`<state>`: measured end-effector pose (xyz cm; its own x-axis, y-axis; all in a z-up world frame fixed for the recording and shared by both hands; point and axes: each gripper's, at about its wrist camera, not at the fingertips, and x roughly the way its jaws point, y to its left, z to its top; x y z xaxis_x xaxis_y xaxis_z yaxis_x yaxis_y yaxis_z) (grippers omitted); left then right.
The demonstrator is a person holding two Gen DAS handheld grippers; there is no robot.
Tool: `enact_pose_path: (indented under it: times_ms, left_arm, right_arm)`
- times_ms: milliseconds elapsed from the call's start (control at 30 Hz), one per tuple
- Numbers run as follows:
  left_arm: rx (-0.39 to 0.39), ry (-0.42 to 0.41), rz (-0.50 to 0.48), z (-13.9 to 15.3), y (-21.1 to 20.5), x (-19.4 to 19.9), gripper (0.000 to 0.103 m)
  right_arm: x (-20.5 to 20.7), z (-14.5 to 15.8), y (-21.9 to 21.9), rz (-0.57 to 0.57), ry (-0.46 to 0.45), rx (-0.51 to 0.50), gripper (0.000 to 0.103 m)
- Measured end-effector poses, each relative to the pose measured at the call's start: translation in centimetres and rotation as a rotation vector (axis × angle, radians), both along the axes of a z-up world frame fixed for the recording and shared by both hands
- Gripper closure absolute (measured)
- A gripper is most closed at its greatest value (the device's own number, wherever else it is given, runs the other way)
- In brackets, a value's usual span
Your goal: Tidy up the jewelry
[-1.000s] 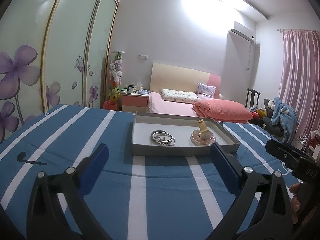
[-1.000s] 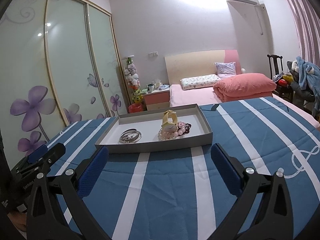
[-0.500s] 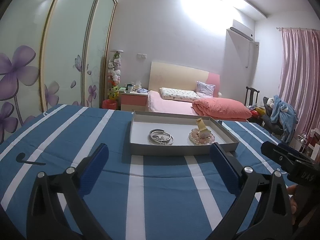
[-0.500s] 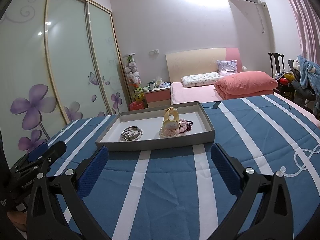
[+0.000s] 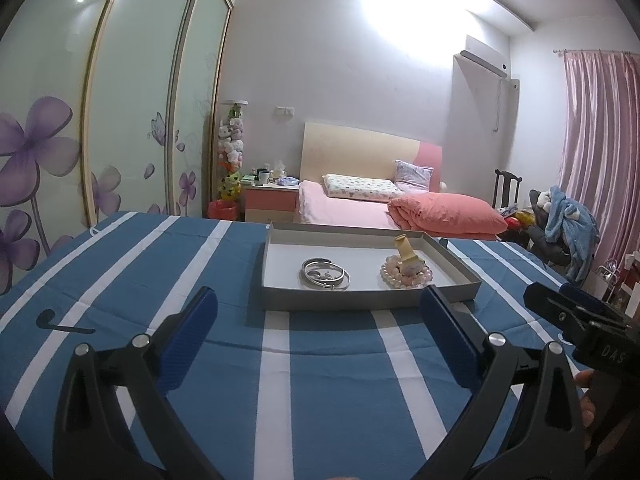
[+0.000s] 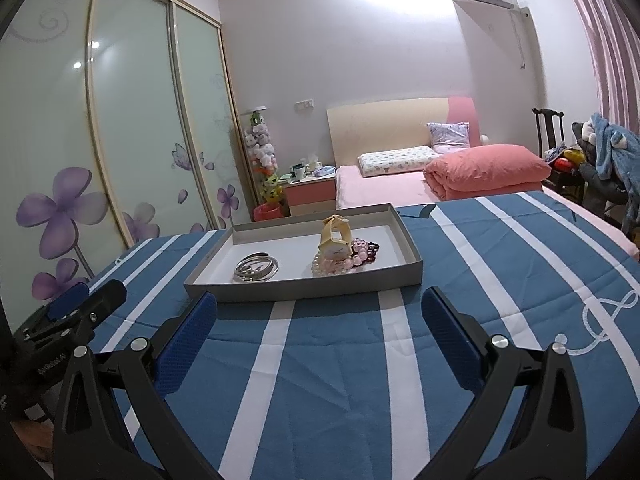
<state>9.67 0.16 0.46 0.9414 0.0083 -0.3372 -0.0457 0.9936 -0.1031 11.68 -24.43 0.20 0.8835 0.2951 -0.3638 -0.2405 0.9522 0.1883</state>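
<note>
Bangles [image 5: 325, 274] sit left in my tray [image 5: 370, 301], beads [image 5: 406, 273] right | hard, light, slippery, so I'd pinch one rim | left gripper [image 5: 319, 342] and right gripper [image 6: 319, 339] both wide apart, holding nothing

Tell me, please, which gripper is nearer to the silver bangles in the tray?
Left, by a small margin. The left gripper is open, short of the tray, almost in line with the silver bangles. The right gripper, also open, sits farther right, nearer the pink beads.
</note>
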Motion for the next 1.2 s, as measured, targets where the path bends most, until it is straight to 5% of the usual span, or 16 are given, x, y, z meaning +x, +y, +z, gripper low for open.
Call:
enact_pose_path:
  times_ms: [300, 1200]
  left_arm:
    - [0.063, 0.011, 0.058, 0.14, -0.30, -0.06, 0.004]
    - [0.051, 0.023, 0.049, 0.22, -0.34, 0.12, 0.004]
  right_arm:
    - [-0.13, 0.06, 0.06, -0.015, -0.006, -0.015, 0.002]
    - [-0.13, 0.10, 0.02, -0.011, -0.006, -0.015, 0.002]
